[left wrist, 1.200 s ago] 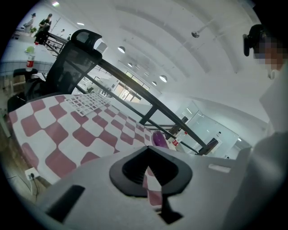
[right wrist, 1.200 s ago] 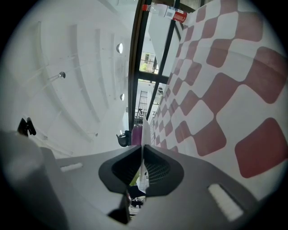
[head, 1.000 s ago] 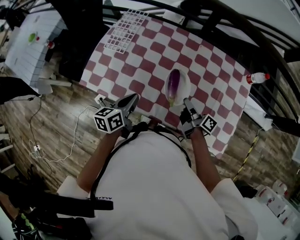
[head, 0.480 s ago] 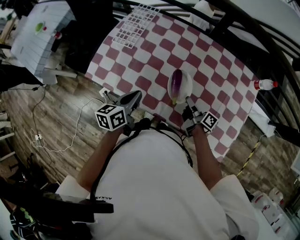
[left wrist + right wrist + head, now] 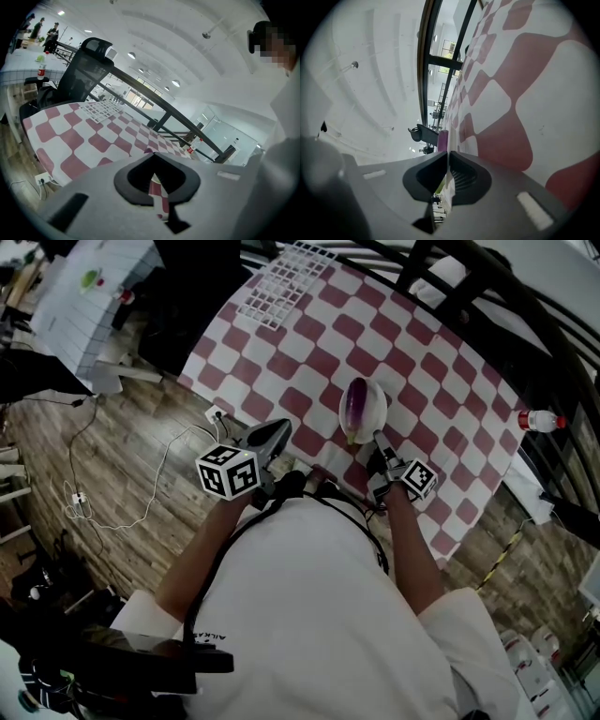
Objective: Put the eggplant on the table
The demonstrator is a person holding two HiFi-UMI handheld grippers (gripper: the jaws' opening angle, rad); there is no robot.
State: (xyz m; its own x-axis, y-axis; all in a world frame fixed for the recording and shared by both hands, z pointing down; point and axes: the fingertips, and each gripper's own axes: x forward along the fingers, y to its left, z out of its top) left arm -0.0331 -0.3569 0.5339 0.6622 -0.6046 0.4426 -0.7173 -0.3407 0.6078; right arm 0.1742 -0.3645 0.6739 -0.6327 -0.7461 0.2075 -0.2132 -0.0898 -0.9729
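Note:
A purple eggplant (image 5: pixel 357 404) lies on a small white plate (image 5: pixel 376 397) near the front edge of the table with the red-and-white checked cloth (image 5: pixel 309 352). My right gripper (image 5: pixel 378 439) is at the plate's near rim, jaws shut, with a thin white edge between them that looks like the rim. In the right gripper view that gripper (image 5: pixel 448 152) meets on this white edge, and the eggplant (image 5: pixel 442 140) shows as a purple sliver just beyond. My left gripper (image 5: pixel 281 427) hovers over the table's front edge, left of the plate. In its own view the left gripper (image 5: pixel 153 154) is shut and holds nothing.
A white wire grid (image 5: pixel 286 277) lies at the table's far left. A plastic bottle (image 5: pixel 542 420) stands off the right end. A black office chair (image 5: pixel 89 65) is at the left end. A socket strip with a cable (image 5: pixel 214 413) lies on the wooden floor by the table.
The head view has shifted a little. My right gripper has stayed at the plate's rim, and the left gripper has kept its place by the table edge.

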